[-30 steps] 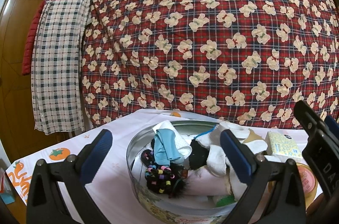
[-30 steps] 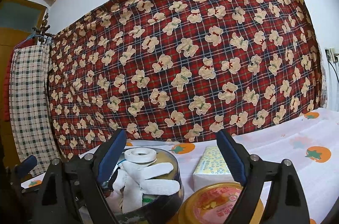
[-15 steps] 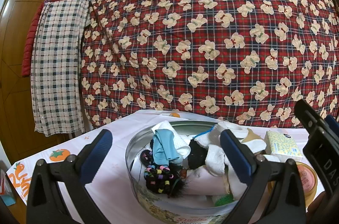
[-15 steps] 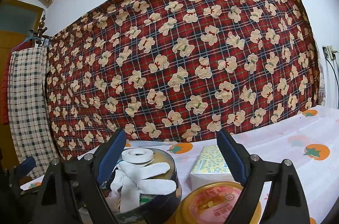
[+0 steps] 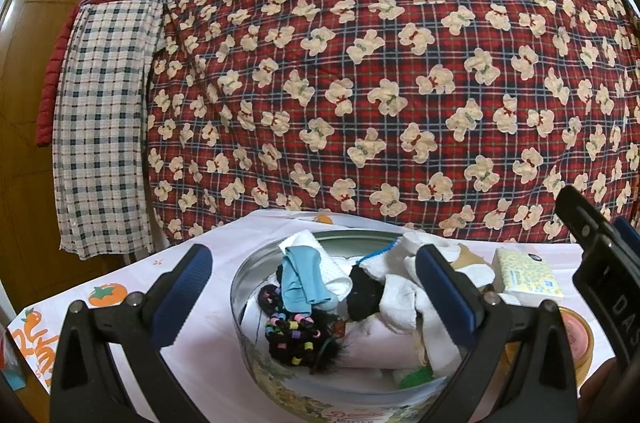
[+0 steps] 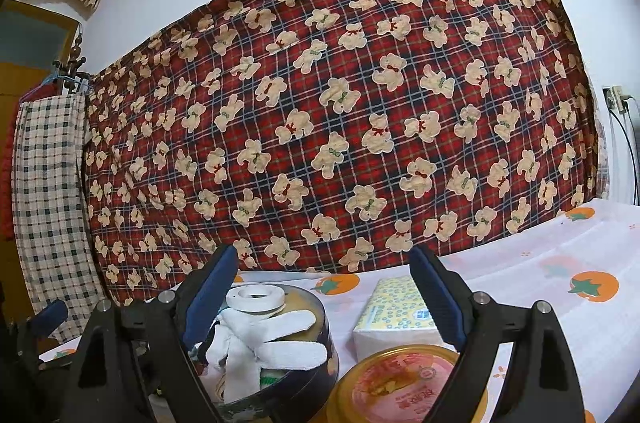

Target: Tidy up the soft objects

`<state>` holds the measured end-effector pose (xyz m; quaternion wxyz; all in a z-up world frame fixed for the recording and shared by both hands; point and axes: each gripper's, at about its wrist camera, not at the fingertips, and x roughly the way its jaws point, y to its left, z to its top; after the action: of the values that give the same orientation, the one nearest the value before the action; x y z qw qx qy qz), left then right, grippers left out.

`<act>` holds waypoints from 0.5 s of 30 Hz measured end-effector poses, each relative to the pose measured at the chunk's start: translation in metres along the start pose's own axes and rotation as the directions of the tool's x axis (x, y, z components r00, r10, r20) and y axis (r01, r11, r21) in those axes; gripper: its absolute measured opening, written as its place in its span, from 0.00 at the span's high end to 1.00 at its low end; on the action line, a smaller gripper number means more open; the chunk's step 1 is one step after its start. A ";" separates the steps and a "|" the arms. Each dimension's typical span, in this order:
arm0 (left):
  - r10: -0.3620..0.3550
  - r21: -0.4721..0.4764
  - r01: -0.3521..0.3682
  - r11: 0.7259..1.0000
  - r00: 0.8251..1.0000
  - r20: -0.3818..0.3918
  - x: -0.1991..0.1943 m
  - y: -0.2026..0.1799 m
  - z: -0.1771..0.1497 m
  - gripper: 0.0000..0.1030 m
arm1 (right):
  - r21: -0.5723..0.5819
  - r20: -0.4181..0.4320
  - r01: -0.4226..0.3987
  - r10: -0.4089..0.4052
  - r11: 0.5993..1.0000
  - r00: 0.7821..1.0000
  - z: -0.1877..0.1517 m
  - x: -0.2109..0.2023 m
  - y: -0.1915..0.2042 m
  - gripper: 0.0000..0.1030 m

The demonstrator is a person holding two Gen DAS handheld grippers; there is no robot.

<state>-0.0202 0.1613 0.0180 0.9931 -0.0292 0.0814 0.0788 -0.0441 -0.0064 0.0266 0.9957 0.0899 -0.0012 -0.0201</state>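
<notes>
A round metal tin (image 5: 240, 287) stands on the white tablecloth, filled with soft things: a light blue cloth (image 5: 300, 275), white socks (image 5: 400, 303), a black sock (image 5: 362, 293), and a black hair tie with coloured beads (image 5: 292, 337). My left gripper (image 5: 312, 283) is open and empty, its fingers on either side of the tin, just above it. The same tin (image 6: 320, 335) shows in the right wrist view with a white glove (image 6: 276, 339) and a white tape roll (image 6: 256, 297) on top. My right gripper (image 6: 324, 295) is open and empty, above the tin and a round gold lid (image 6: 400, 383).
A tissue pack (image 6: 394, 311) lies right of the tin; it also shows in the left wrist view (image 5: 528, 277). The gold lid (image 5: 572, 339) lies beside it. A red bear-print blanket (image 5: 360, 83) hangs behind the table. A checked cloth (image 5: 100, 127) hangs at the left.
Both grippers have tilted up slightly, so the tin and lid sit lower in view. Both stay open and empty.
</notes>
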 end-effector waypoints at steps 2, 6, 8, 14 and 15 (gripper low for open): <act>-0.005 0.010 0.005 1.000 1.000 0.013 -0.003 -0.002 0.001 0.00 | 0.002 0.006 0.006 -0.006 1.000 1.000 0.001 -0.001 0.000 0.13; -0.013 0.020 0.012 1.000 1.000 0.028 -0.006 -0.003 0.000 0.00 | 0.006 0.020 0.016 -0.016 1.000 1.000 0.001 -0.004 0.000 0.13; -0.009 0.022 0.008 1.000 0.999 0.031 -0.006 -0.003 0.001 0.00 | 0.005 0.026 0.018 -0.018 1.000 1.000 0.001 -0.005 0.001 0.13; -0.017 0.015 0.017 1.000 1.000 0.016 -0.003 -0.001 0.000 0.00 | 0.005 0.029 0.019 -0.019 1.000 0.999 0.001 -0.006 0.001 0.09; -0.021 0.013 0.021 1.000 1.000 0.008 -0.001 0.000 -0.001 0.00 | 0.005 0.028 0.019 -0.019 1.000 0.999 0.001 -0.006 0.001 0.09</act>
<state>-0.0217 0.1608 0.0175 0.9944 -0.0231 0.0774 0.0680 -0.0503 -0.0052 0.0278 0.9952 0.0921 -0.0146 -0.0308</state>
